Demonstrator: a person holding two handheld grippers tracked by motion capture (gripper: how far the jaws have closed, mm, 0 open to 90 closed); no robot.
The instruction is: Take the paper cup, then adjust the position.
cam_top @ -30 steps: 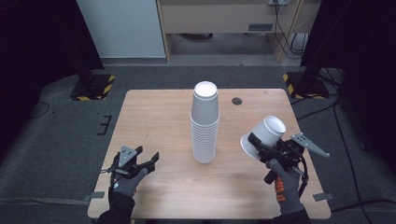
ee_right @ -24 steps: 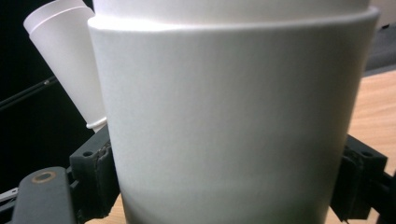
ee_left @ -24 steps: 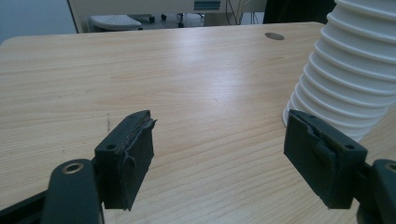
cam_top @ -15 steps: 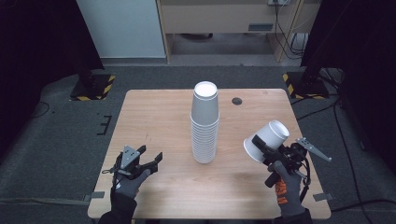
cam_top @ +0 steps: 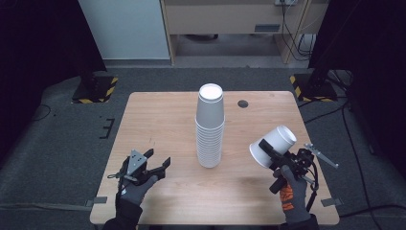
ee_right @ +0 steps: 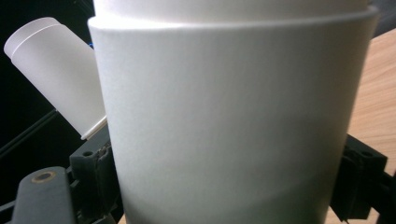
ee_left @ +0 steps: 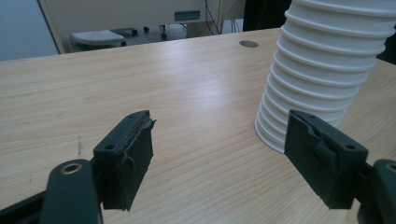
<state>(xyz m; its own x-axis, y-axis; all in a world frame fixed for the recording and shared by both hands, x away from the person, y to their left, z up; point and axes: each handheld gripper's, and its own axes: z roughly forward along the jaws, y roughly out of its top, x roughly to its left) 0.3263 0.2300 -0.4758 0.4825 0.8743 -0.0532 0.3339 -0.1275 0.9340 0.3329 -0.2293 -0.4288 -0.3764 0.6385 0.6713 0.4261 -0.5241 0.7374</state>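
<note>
The white paper cup (cam_top: 274,145) sits at the lower right of the high view, gripped by the right gripper (cam_top: 269,154). It is tipped on its side above the table (cam_top: 158,120), with its flat bottom pointing up and to the right and its open mouth facing down and to the left. The black jaws press on its two sides, so the cup is grasped tight.

In the right gripper view the same cup (ee_right: 233,116) is so close that it takes up most of the frame. You can see its smooth white wall and a thin ridge near the top, with a dark jaw on each side at the bottom. At the upper left of that view, the tall stack of cups (ee_right: 58,74) leans across a dark background.

The high view shows the stack (cam_top: 209,125) in the middle of the frame, standing upside down on the wooden table, well apart from the held cup. It also shows a small dark round hole (cam_top: 243,103) in the table, up and to the right of the stack.

The left gripper (cam_top: 155,164) is at the lower left of the high view, held by a gloved hand (cam_top: 134,189). Its jaws are spread wide with nothing between them. The left gripper view shows something else: the many stacked rims of the stack (ee_left: 322,70) at the right of the frame, just behind the right jaw.
</note>
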